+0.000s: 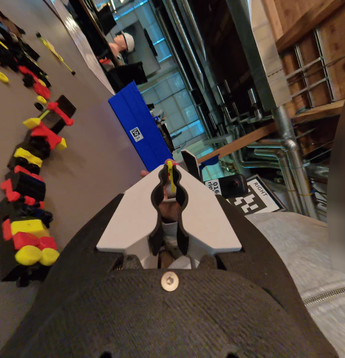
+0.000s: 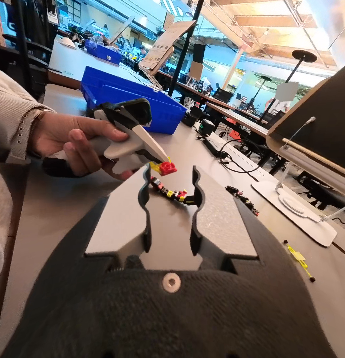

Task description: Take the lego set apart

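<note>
My left gripper (image 1: 170, 166) is shut on a thin yellow plate (image 1: 171, 177) with a small red piece (image 2: 167, 168) fixed to it, held above the table; the right wrist view shows that gripper (image 2: 164, 160) just past my right fingertips. My right gripper (image 2: 170, 170) is open and empty, a little short of the held piece. The long black, red and yellow lego build (image 1: 32, 153) lies on the grey table (image 1: 94, 139) to the left; it also shows between my right fingers (image 2: 173, 192).
A blue bin (image 2: 129, 100) stands at the back of the table. A loose yellow axle with black ends (image 2: 298, 259) lies at right, and several small loose pieces (image 2: 243, 199) near a white stand base (image 2: 295, 209). A hand and sleeve (image 2: 57, 135) hold the left gripper. My two grippers' fingertips are within a few centimetres of each other.
</note>
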